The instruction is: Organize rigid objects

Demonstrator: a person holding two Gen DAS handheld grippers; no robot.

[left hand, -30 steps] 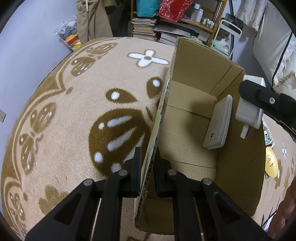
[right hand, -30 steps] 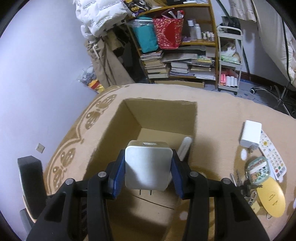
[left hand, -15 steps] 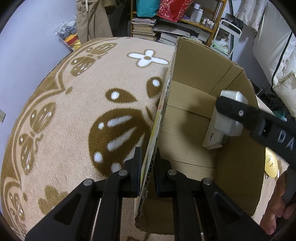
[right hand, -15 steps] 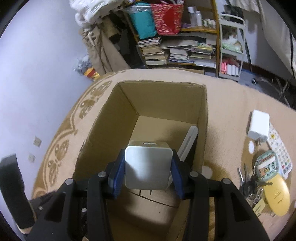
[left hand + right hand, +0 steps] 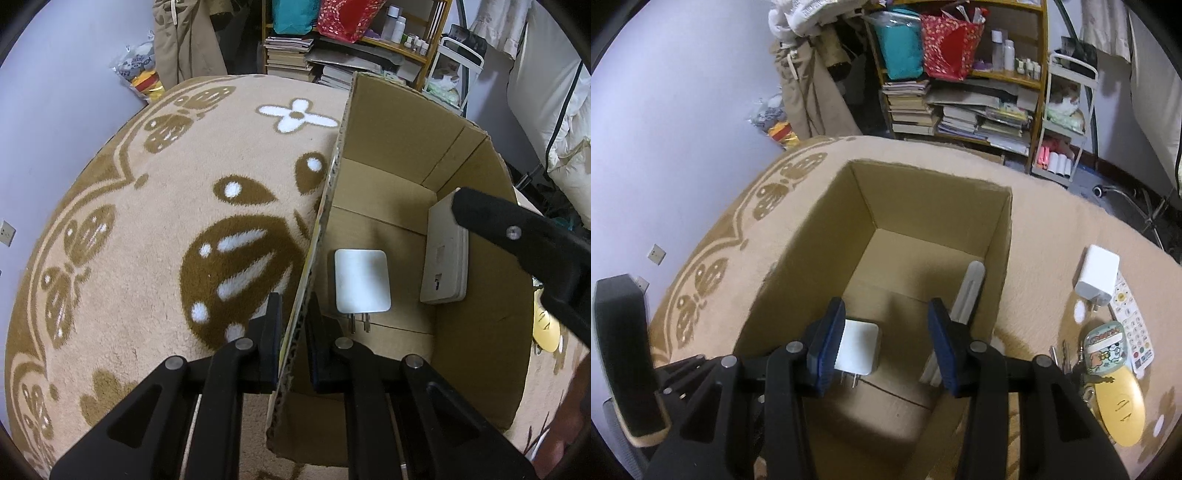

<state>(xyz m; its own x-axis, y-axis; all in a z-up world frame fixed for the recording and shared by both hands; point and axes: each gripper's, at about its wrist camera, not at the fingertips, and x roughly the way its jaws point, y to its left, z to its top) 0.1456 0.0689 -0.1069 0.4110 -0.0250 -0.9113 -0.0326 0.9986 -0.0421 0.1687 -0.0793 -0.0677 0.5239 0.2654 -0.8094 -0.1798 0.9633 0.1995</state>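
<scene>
Left hand-held gripper (image 5: 293, 332): clamped on box (image 5: 388, 136) wall
Right hand-held gripper (image 5: 886, 343): jaws opening, empty
Charger (image 5: 362, 280): flat on box floor

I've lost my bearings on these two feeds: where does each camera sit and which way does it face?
Left wrist: on the left gripper, looking down along the cardboard box wall it is clamped on; the right gripper's finger crosses at right.
Right wrist: on the right gripper, above the box, looking down into it; jaws opening, nothing between them.
Shared: the box, white charger flat on its floor, slim white device against its wall.
</scene>
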